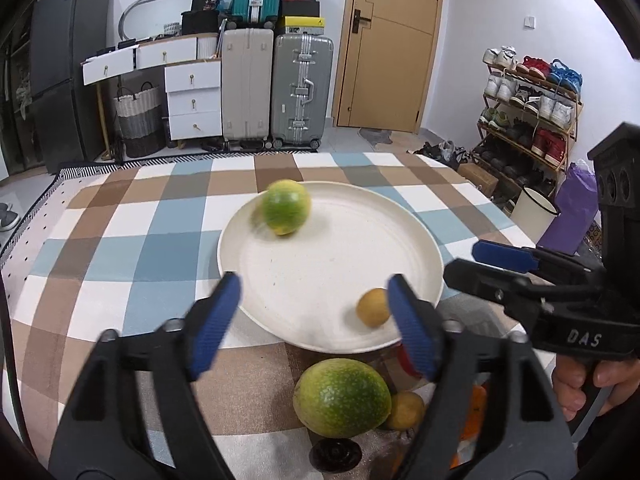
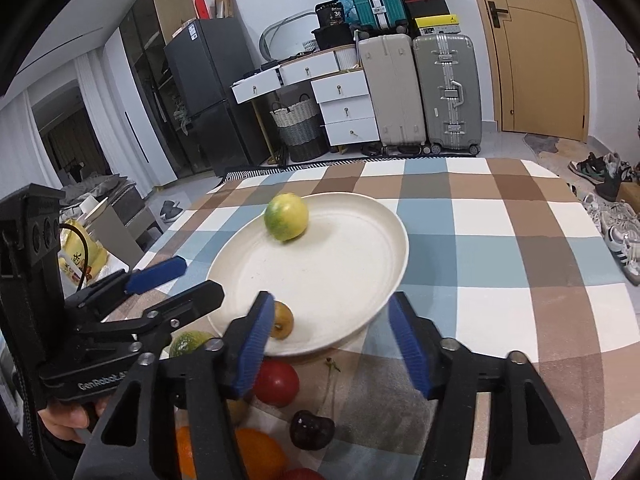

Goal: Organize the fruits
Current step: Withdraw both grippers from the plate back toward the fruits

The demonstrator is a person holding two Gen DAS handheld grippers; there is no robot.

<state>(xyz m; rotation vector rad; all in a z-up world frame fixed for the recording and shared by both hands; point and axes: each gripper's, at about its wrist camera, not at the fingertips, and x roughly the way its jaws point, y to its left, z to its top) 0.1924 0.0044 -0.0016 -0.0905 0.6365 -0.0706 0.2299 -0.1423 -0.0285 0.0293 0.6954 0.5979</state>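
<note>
With two fruits on the white plate (image 1: 280, 312), a green citrus (image 1: 285, 207) at 11 o'clock and a small brown fruit (image 1: 373, 307) at 5, the task looks partly done. Left gripper (image 1: 312, 316) and right gripper (image 2: 332, 340) fingers gape, empty. Green mango (image 1: 342, 398), tomato (image 2: 278, 384), cherry (image 2: 311, 430) and orange (image 2: 256, 454) remain on the table (image 1: 120, 240).

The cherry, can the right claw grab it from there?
Probably yes. The cherry lies on the cloth just below the open right claw, with nothing on top of it. The tomato and orange sit close on its left, so it might bump them.
</note>
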